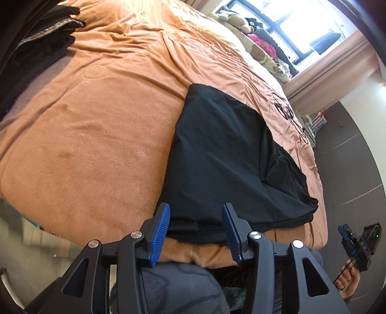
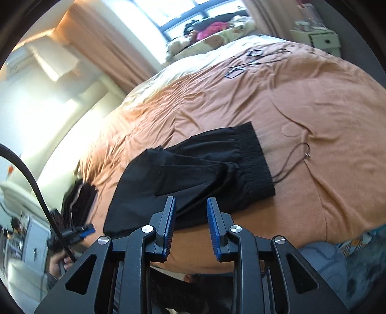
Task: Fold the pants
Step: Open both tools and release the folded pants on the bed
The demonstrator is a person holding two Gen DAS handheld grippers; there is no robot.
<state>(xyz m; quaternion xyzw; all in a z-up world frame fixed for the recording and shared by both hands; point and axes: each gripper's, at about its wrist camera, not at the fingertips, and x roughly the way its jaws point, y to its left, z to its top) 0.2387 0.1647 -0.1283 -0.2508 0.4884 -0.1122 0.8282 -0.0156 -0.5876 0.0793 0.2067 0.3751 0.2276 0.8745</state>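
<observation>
Black pants (image 1: 217, 154) lie folded on the orange bedspread (image 1: 96, 135), close to the bed's near edge. In the right wrist view the pants (image 2: 193, 174) show their gathered waistband (image 2: 253, 154) at the right. My left gripper (image 1: 196, 212) hovers over the near edge of the pants, open, with nothing between its blue pads (image 1: 160, 231). My right gripper (image 2: 191, 207) hangs above the pants' near edge too, its jaws apart by a narrow gap and holding nothing. Each gripper shows in the other's view: the right gripper (image 1: 347, 238) off the bed's corner, the left gripper (image 2: 80, 233) at the lower left.
A stack of dark folded clothes (image 1: 45, 31) sits at the far left of the bed. A thin cord (image 2: 292, 161) trails from the waistband across the bedspread (image 2: 313, 108). Plush toys (image 1: 241, 21) and pillows line the window end. A person's grey-clad legs (image 1: 183, 287) stand against the bed.
</observation>
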